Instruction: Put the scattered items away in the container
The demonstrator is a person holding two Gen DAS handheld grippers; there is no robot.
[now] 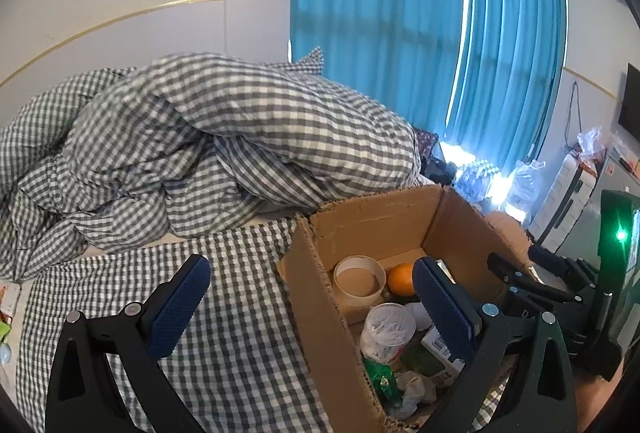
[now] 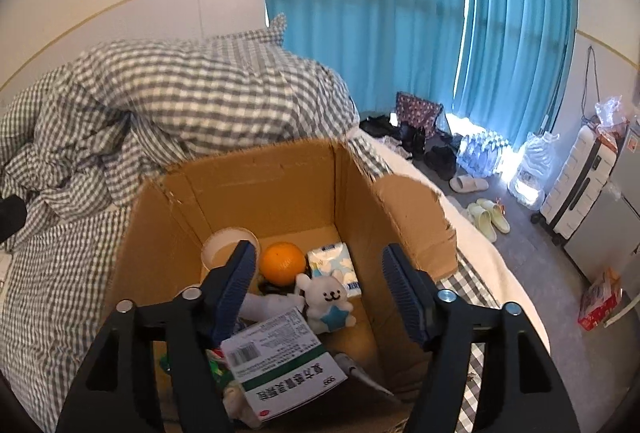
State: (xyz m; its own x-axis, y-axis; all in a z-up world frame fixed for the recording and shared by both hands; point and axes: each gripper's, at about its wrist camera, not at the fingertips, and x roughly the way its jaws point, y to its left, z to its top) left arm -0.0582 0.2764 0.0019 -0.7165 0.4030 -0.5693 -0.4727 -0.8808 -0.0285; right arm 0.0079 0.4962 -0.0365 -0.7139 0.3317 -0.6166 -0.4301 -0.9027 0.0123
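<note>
Right wrist view: the right gripper point(image 2: 320, 285) hangs over the box point(image 2: 256, 173) with fingers apart, nothing between them; the carton point(image 2: 280, 357) lies inside, leaning on clutter. The left gripper point(image 1: 312, 305), also spread and empty, straddles the box wall; lowering it could snag and tip the box.

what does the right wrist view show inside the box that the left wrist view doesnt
Only the right wrist view: a white plush bunny holding a blue star, a tissue pack behind it, and the green-and-white medicine box face up between the open right tongs, which grip nothing.

Only the left wrist view: a white crumpled-topped cup and the open left tongs straddling the box's left wall.

Both: the cardboard box, the orange, the tape roll and the checked bedding.
</note>
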